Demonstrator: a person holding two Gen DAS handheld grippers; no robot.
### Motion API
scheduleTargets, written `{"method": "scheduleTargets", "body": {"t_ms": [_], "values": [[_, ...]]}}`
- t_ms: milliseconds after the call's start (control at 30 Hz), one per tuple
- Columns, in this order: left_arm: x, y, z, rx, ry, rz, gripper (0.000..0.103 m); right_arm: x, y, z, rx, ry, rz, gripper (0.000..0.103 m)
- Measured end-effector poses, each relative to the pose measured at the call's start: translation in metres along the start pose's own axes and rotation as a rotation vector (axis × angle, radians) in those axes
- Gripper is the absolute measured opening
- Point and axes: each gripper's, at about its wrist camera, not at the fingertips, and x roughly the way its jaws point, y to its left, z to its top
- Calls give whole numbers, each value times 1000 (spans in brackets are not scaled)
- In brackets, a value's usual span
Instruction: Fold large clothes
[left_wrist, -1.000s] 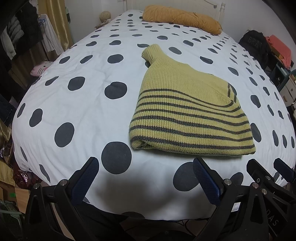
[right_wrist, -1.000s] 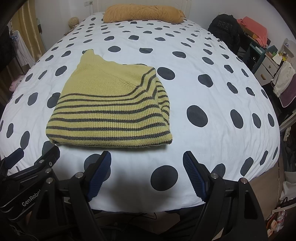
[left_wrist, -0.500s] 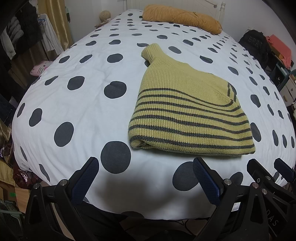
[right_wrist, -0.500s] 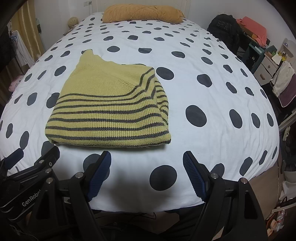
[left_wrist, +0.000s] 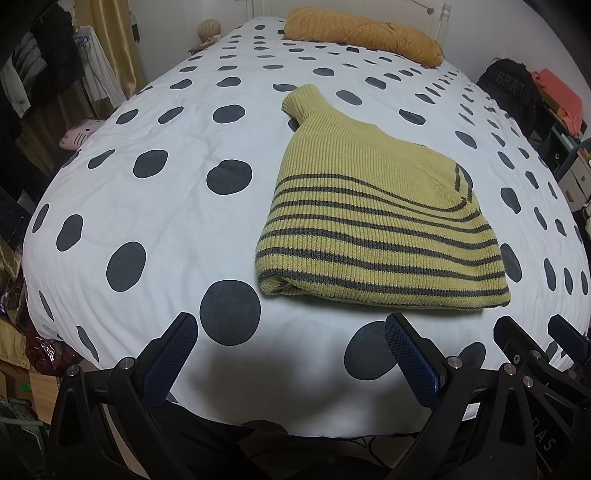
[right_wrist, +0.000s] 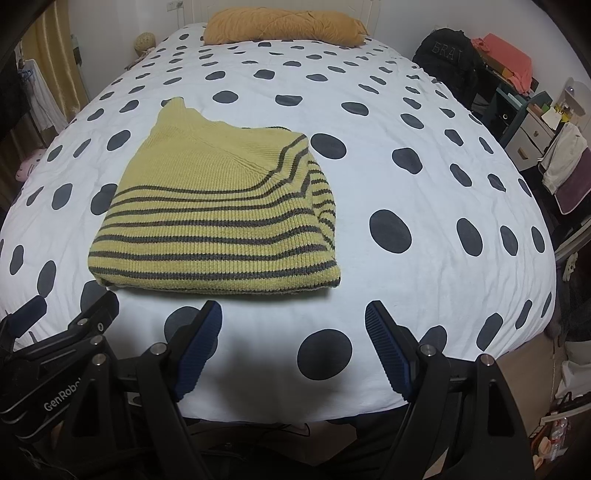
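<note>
A yellow knit sweater with dark stripes (left_wrist: 373, 229) (right_wrist: 218, 218) lies folded into a compact bundle on the polka-dot bed (left_wrist: 155, 206) (right_wrist: 424, 192), one sleeve cuff pointing toward the headboard. My left gripper (left_wrist: 291, 325) hovers open over the bed's near edge, just short of the sweater's folded front edge, with nothing between its blue pads. My right gripper (right_wrist: 293, 314) is open too, empty, just in front of the sweater's near right corner. The two grippers sit side by side; each shows at the edge of the other's view.
An orange pillow (left_wrist: 362, 31) (right_wrist: 284, 26) lies at the headboard. A black bag (right_wrist: 445, 55) and cluttered shelves (right_wrist: 517, 96) stand to the right of the bed. Hanging clothes (left_wrist: 40, 74) and a pink plush (left_wrist: 79, 133) are on the left.
</note>
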Motion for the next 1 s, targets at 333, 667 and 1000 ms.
{"method": "scheduleTargets", "body": {"t_ms": [333,667,1000], "values": [[1,0,0,-1,1,-1,101,1,0,1,0,0,0,80],[3,-1,0,2,3,-5,101,1,-1,2,-1,1,0,80],[-6,0,2,11,-9,-8,101,-6,-9,-4,1,-11,0,80]]}}
